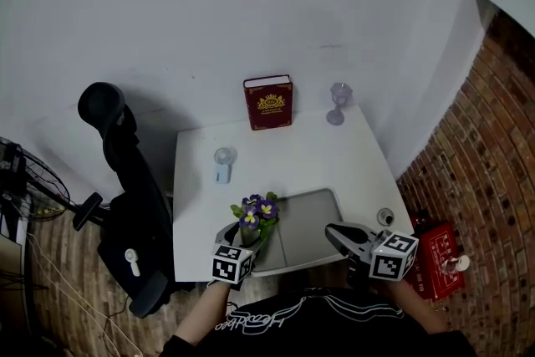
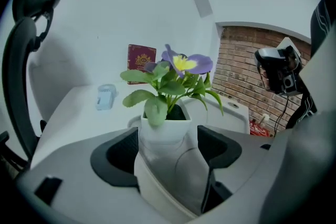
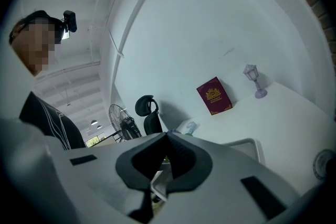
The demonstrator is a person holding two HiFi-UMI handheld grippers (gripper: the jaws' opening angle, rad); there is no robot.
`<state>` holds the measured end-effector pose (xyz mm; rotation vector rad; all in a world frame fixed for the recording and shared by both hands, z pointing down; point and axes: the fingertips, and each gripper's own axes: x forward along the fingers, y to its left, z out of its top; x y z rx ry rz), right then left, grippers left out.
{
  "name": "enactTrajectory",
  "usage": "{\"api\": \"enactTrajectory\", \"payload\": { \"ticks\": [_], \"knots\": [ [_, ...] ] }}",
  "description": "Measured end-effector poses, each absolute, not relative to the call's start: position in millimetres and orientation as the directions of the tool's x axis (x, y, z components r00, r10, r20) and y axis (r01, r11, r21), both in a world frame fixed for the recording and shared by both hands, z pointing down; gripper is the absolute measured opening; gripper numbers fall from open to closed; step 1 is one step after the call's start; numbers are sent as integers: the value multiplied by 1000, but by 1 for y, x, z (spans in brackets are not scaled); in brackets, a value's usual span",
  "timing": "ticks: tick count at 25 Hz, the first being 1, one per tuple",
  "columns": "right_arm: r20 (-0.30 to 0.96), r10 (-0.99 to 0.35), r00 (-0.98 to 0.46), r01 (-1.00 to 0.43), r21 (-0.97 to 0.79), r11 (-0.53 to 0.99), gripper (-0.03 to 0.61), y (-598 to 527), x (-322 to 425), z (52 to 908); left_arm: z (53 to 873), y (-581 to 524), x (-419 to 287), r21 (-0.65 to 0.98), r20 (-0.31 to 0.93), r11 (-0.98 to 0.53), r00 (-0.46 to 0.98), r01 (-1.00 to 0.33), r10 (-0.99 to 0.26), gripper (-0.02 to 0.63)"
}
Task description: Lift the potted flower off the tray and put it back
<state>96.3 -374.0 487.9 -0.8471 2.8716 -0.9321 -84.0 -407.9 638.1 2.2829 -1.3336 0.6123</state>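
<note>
The potted flower point(image 1: 255, 217) has purple petals with yellow centres, green leaves and a white pot point(image 2: 165, 131). It is at the left edge of the grey tray point(image 1: 313, 221) on the white table point(image 1: 292, 155). My left gripper point(image 1: 242, 236) is shut on the pot, one dark pad on each side point(image 2: 168, 140). Whether the pot's base touches the tray is hidden. My right gripper point(image 1: 336, 232) hovers at the tray's near right corner. Its jaws are pressed together with nothing between them point(image 3: 167, 139).
A red book point(image 1: 268, 103) stands at the table's far edge beside a glass goblet point(image 1: 338, 103). A small pale blue gadget point(image 1: 222, 165) lies left of centre. A black office chair point(image 1: 125, 180) stands to the left; a red box point(image 1: 435, 259) sits by the brick wall.
</note>
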Motion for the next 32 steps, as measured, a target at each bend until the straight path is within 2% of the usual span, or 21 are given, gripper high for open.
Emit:
{"api": "enactTrajectory", "payload": {
  "ticks": [4,10,11,13,17,19,25,32],
  "knots": [
    [169,-486,-857,-489,-561,668,0,-347,85,487,623,-384,-91,162,557,-443,452,-882,-697,350],
    [180,-463,-868,-482,-532,696,0,-305,64,492,554,-336,-94,200,426,-479,516,-855,-743,347],
    [173,-457,-872,-474,-529,704,0,-298,61,491,543,-328,-93,206,405,-487,528,-848,-747,326],
    [157,-448,-880,-459,-526,716,0,-286,56,488,524,-314,-90,214,371,-500,543,-839,-753,211],
    [120,-439,-890,-433,-521,736,0,-267,45,479,491,-284,-83,284,299,-552,619,-784,-726,96],
    [102,-435,-895,-421,-517,746,0,-260,40,474,476,-270,-79,321,257,-586,664,-744,-702,61],
    [42,-432,-901,-395,-491,776,0,-234,26,455,448,-236,-75,293,215,-667,727,-685,-652,49],
    [45,-472,-881,-433,-479,764,0,-212,26,451,448,-216,-81,305,207,-675,739,-672,-641,46]
  ]
}}
